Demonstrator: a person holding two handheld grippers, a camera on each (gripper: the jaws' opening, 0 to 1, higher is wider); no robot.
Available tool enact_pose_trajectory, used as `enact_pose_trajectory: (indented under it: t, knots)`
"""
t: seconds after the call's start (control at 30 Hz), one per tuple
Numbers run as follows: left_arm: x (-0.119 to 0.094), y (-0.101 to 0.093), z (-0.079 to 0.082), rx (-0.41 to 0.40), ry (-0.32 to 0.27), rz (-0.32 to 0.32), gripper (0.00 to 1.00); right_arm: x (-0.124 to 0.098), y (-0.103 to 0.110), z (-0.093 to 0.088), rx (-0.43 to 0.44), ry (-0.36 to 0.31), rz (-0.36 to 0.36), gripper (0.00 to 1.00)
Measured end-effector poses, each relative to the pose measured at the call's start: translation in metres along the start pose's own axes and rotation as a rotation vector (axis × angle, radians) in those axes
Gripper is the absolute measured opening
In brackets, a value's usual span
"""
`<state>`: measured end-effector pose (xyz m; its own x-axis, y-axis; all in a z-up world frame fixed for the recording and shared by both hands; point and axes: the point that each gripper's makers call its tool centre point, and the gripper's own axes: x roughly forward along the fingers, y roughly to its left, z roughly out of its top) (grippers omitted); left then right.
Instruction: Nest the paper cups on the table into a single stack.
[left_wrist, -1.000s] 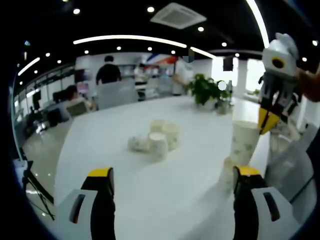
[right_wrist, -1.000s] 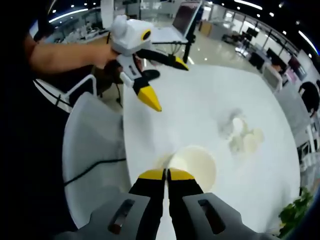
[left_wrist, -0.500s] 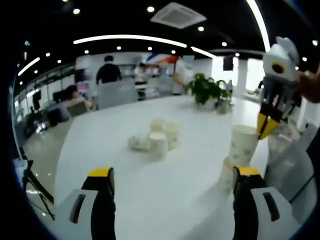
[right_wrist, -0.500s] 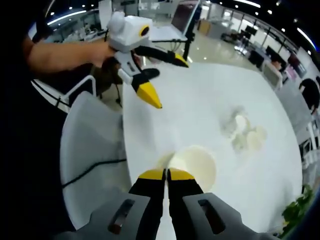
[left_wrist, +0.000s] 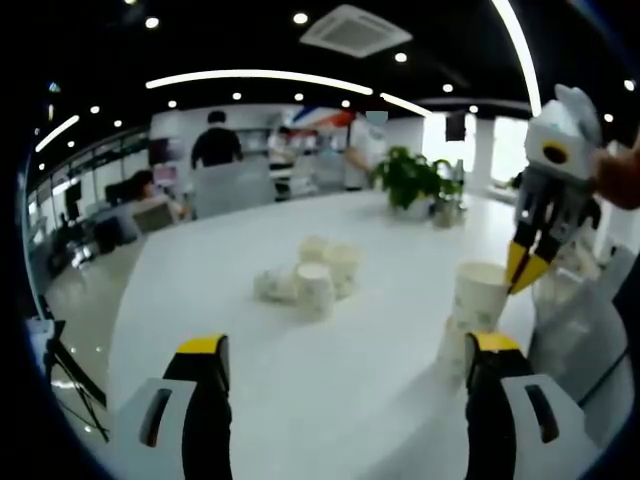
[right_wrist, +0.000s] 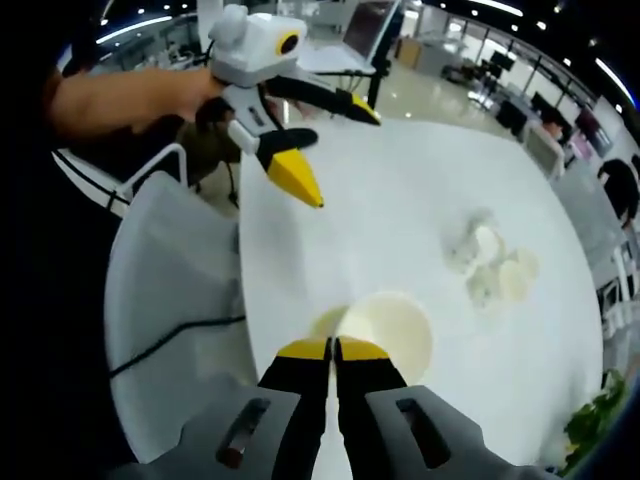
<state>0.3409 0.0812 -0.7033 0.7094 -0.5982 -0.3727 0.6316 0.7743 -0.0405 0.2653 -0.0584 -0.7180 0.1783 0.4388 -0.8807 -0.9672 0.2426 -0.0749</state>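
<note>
Here, right gripper (right_wrist: 333, 348) fingers pinching paper cup (right_wrist: 388, 332) rim — left gripper (left_wrist: 345, 358) fingers spread.

The left gripper (left_wrist: 345, 350) has its two yellow-tipped jaws wide apart at the bottom of the picture, with nothing between them. They hang over a white table (left_wrist: 230, 260). In the middle of the table sits a small bunch of paper cups (left_wrist: 312, 276). At the right edge, the right gripper (left_wrist: 523, 272) pinches the rim of a paper cup (left_wrist: 477, 297) from above. That cup sits over another cup (left_wrist: 456, 345) on the table. A green plant (left_wrist: 410, 180) stands at the far end.
</note>
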Motion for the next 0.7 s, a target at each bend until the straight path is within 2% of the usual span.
enact_pose_trajectory:
  t: [0.4, 0.7]
  knots:
    - [0.0, -0.003, 0.002, 0.0, -0.006, -0.008, 0.96, 0.012, 0.004, -0.007, -0.02, 0.021, -0.004, 0.0]
    - [0.0, -0.002, 0.002, 0.002, -0.004, -0.01, 0.96, 0.017, -0.001, -0.008, -0.048, 0.023, -0.032, 0.0]
